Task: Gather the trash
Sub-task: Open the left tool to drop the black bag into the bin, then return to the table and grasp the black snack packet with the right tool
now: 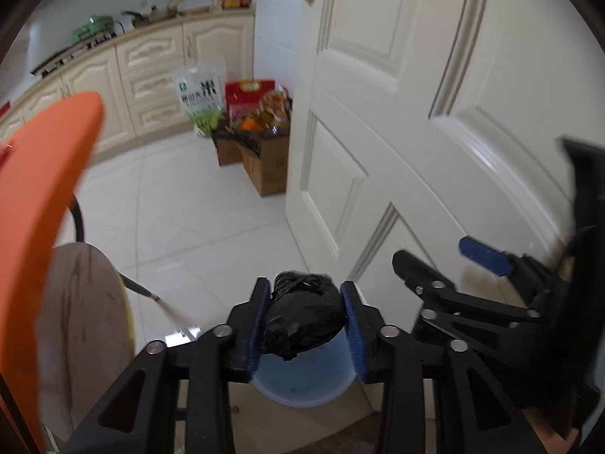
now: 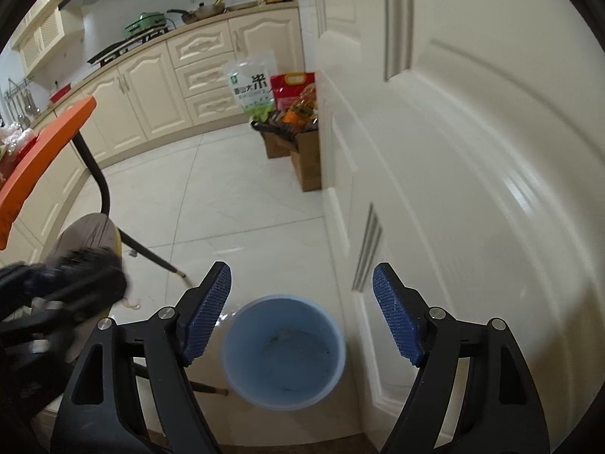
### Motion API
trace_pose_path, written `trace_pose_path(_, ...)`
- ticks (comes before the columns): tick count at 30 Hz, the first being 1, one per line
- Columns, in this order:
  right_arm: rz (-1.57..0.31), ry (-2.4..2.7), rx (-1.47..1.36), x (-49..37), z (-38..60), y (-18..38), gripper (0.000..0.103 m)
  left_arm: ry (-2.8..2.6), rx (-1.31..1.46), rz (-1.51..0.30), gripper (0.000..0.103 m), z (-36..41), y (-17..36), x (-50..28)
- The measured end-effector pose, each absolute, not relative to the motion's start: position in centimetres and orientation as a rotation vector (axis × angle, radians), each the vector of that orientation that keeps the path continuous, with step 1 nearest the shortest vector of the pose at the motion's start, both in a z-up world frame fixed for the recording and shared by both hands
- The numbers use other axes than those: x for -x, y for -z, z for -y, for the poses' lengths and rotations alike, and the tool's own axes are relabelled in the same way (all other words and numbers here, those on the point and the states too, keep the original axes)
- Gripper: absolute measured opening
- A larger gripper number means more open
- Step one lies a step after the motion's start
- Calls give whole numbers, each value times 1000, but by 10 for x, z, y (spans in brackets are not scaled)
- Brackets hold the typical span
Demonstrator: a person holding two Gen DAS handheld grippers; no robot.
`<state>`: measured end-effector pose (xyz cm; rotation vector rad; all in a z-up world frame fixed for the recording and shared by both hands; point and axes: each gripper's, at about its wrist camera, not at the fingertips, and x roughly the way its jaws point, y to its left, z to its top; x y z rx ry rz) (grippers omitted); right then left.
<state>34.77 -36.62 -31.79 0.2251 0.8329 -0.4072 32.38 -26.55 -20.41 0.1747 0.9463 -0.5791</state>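
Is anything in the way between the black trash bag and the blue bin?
Nothing visible. The left gripper holds the black bag just above the bin, whose open top is clear. The right gripper hangs open beside it, not across the bin's mouth.

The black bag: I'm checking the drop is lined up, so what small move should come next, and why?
Probably open the left gripper wider to let go. The black bag sits between its jaws, seemingly above the blue bin, whose mouth is open below. The right gripper is open and empty.
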Motion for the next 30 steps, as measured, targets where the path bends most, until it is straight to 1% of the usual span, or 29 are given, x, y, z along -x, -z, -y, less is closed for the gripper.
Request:
trace_pose_path(1,-830,410,-229,-347,368,316,78,571,-176,-956,44,269,205,-327)
trace_pose_path(2,-833,417,-233,-348,370,316,77,564,-179,-956,46,270,206,-331)
trace_pose_path(3,-832,405,-250,-347,372,315,78,552,-181,-943,50,269,202,-332)
trace_pose_path(4,-836,399,-259,-347,373,316,78,544,-181,-931,56,269,199,-332)
trace_pose_path(5,-842,397,-263,-349,373,316,78,528,-180,-917,58,269,194,-332)
trace_pose_path(12,-821,393,-255,-343,361,297,79,493,-191,-851,60,261,163,-304)
trace_pose_path(15,-796,385,-239,-336,346,277,79,482,-179,-801,61,247,141,-276)
trace_pose_path(16,-787,389,-226,-332,340,269,81,471,-182,-774,63,241,130,-267)
trace_pose_path(17,-778,390,-216,-330,334,262,82,458,-182,-750,65,228,120,-254)
trace_pose_path(19,-747,373,-204,-324,318,241,87,420,-184,-710,82,210,106,-240)
trace_pose_path(20,-735,365,-200,-322,310,232,88,397,-185,-687,83,199,100,-234)
trace_pose_path(25,-692,295,-127,-323,250,194,90,293,-174,-637,84,140,78,-204)
trace_pose_path(30,-682,211,-73,-336,184,176,91,176,-187,-618,86,77,62,-174)
